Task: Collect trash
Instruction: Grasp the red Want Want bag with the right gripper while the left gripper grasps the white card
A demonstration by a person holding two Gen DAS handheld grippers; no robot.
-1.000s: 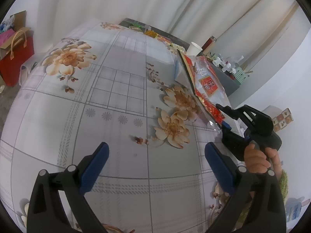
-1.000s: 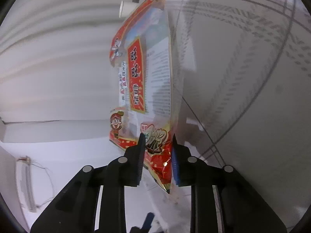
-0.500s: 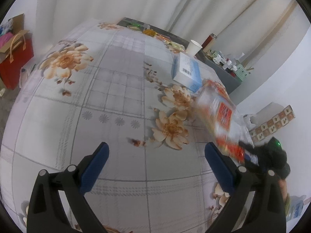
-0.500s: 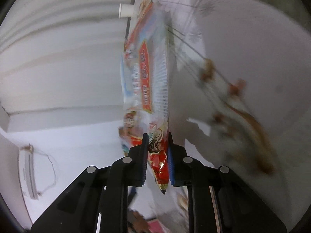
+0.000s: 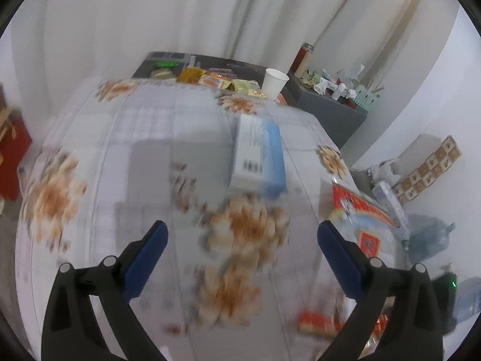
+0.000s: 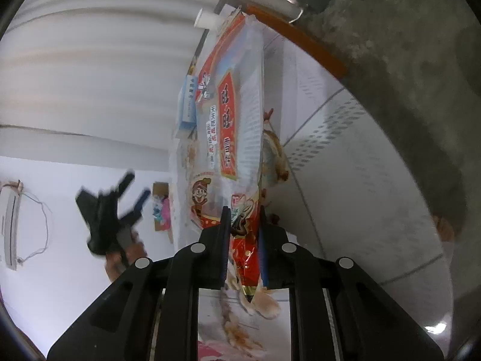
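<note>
Our left wrist view looks steeply down over the floral table (image 5: pixel 150 150) toward white curtains. Our right wrist view sits rolled sideways, close against the snack bag (image 6: pixel 237 114). Both share the paper cup (image 5: pixel 274 82), upper centre.

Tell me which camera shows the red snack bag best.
The right wrist view: the red snack bag fills the centre, print readable, its lower end pinched in the right gripper. The left wrist view catches only a blurred part of it at the right, past the open left gripper.
</note>
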